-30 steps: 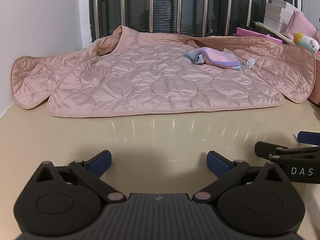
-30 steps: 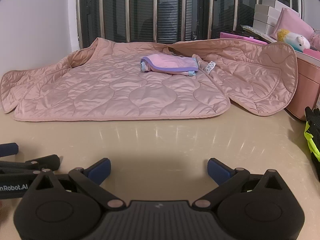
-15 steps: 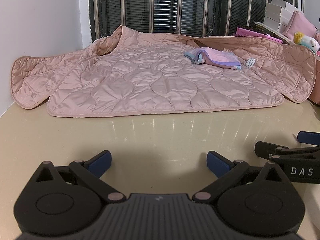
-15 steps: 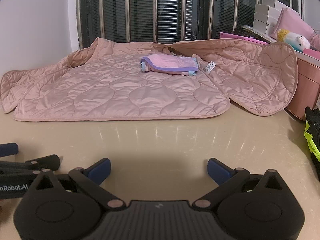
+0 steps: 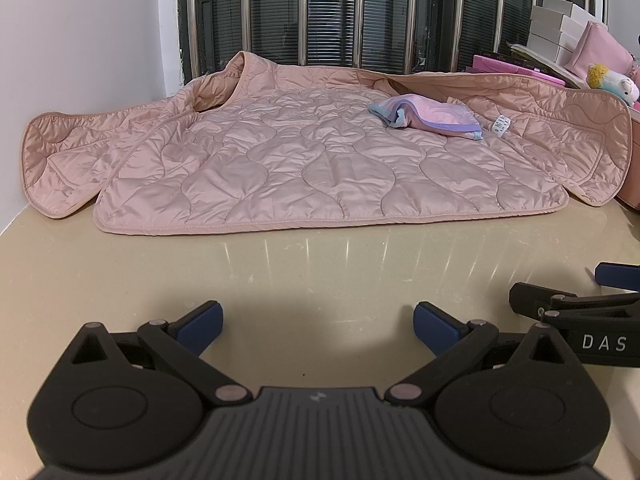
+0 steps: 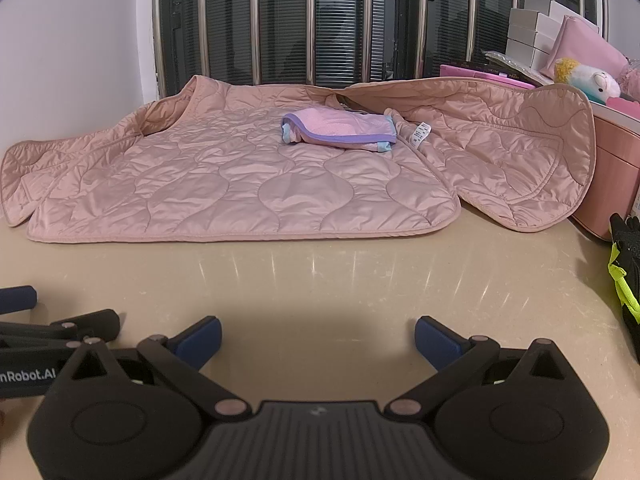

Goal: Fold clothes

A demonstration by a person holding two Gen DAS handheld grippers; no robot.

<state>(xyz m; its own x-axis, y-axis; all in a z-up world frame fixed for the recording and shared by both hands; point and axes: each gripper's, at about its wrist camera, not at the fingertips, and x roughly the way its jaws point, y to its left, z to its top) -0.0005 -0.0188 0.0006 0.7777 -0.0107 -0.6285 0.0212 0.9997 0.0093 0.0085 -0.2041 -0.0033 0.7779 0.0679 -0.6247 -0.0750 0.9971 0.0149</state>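
Note:
A pink quilted jacket [image 5: 320, 168] lies spread open on the beige table, far from both grippers; it also shows in the right wrist view [image 6: 248, 184]. A small folded pink and purple cloth [image 5: 428, 118] rests on it near the collar, also seen in the right wrist view [image 6: 340, 128]. My left gripper [image 5: 318, 326] is open and empty above the bare table near its front. My right gripper [image 6: 318, 338] is open and empty beside it. Each gripper's fingers show at the edge of the other's view.
A pink box [image 6: 612, 184] stands at the right, with the jacket's right panel draped against it. White boxes [image 6: 536, 28] and a plush toy [image 6: 588, 80] sit behind. A black and yellow glove [image 6: 626, 276] lies at the right edge. A white wall [image 5: 80, 40] bounds the left.

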